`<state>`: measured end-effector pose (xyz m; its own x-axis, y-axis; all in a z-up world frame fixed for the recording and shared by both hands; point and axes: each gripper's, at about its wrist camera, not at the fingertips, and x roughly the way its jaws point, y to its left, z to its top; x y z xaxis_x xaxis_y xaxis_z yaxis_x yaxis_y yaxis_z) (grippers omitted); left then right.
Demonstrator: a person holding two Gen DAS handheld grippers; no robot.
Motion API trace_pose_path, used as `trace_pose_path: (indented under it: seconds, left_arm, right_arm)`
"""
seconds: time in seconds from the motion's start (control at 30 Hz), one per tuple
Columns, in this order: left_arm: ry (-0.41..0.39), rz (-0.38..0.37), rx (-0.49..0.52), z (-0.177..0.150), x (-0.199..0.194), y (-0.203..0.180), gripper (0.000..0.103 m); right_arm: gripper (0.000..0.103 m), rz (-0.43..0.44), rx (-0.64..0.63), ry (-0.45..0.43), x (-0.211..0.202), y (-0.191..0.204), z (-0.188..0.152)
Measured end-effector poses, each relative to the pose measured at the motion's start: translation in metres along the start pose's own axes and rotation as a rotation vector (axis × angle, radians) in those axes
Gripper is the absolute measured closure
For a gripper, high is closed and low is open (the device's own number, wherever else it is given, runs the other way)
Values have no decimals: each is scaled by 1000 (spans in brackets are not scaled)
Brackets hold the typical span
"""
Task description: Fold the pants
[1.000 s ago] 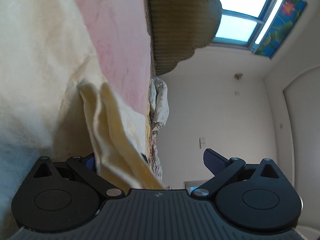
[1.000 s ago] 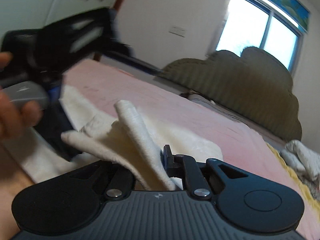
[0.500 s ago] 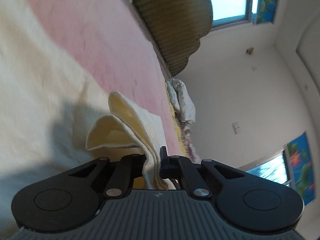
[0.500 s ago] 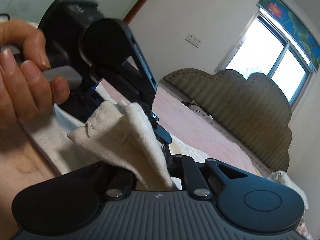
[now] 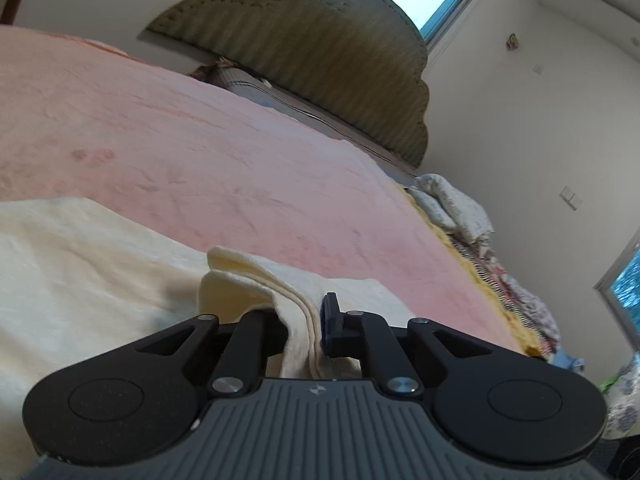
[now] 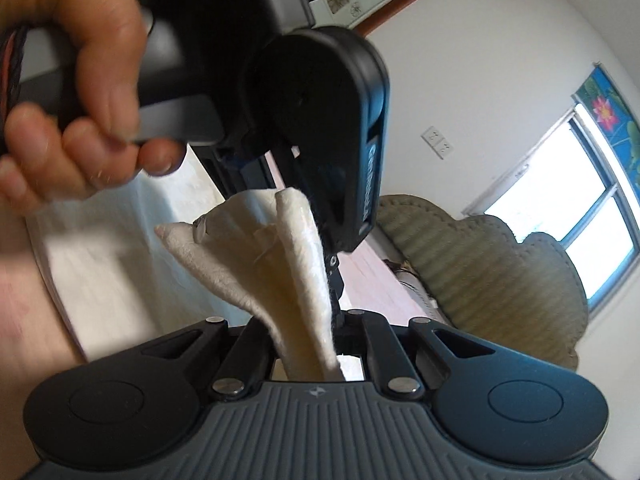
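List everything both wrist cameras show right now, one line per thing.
pants: one, cream, lying on the bed, edges pinched by both tongs
bed: one, pink cover, under the pants
headboard: one, olive, scalloped, at the bed's far end
bedding: one pile, white patterned, at the bed's edge
windows: two, bright, on the walls
left tongs: shut on layered cloth
right tongs: shut on a cloth fold
left hand: gripping the left handle

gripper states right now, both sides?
Left gripper: shut on a doubled edge of the cream pants.
Right gripper: shut on a bunched fold of the same pants.
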<state>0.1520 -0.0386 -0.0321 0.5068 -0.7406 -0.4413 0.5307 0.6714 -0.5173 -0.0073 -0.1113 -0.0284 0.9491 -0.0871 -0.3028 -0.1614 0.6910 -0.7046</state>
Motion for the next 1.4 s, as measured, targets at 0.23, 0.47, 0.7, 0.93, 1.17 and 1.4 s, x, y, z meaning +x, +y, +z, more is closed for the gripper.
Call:
trace_pose_path:
  seconds: [0.23,0.47,0.7,0.93,1.17,1.4]
  left_arm:
    - [-73,126,217,2,-11,-14,72]
    - [81,233,105,-11,9,18,52]
    - [46,240,54,-10,4,26,76]
    - [30,261,86,-12,4,20,80]
    - [31,267,85,-9,8,22,82]
    - [22,317,144,0,15,14,82]
  right_arm:
    - [97,11,12,-38,4,12,10]
    - [96,174,42,67,18,34,-3]
    - [96,211,144,75,19,27,-9]
    - [89,266,184,102,19,6,-9]
    - [65,424,384,110,-27,-62,-40]
    - [64,178,626,154,-53,-120,-106]
